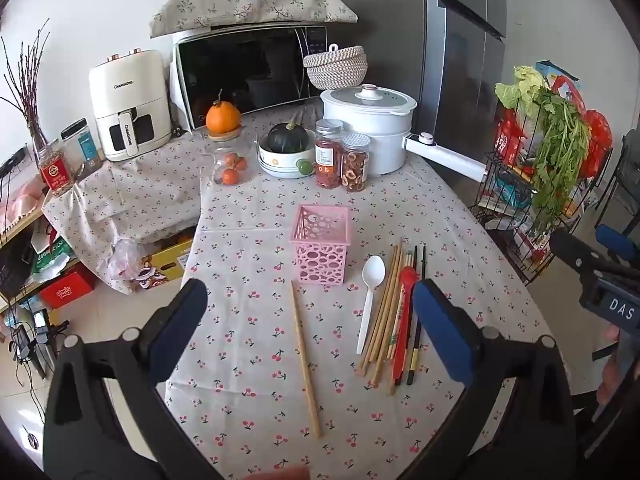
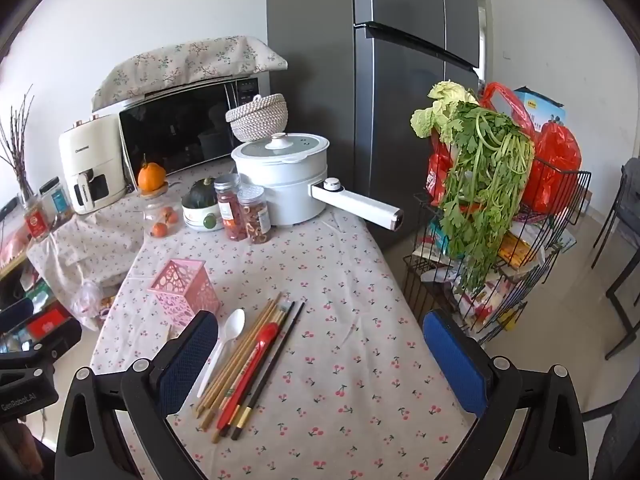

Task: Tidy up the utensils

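Chopsticks (image 2: pixel 244 368) and a white spoon (image 2: pixel 224 344) lie beside the pink basket (image 1: pixel 320 248); my left gripper (image 1: pixel 312 328) and right gripper (image 2: pixel 320 364) gape wide, grasping nothing.

The left gripper (image 1: pixel 310 320) has a glossy black plastic frame with curved arms, silver round screw heads at the joints, and two fingers faced with dark blue textured pads (image 1: pixel 442 332). The right gripper (image 2: pixel 320 360) is built alike. Its pads (image 2: pixel 456 360) are brighter blue mesh. White lettering marks each gripper's black body.
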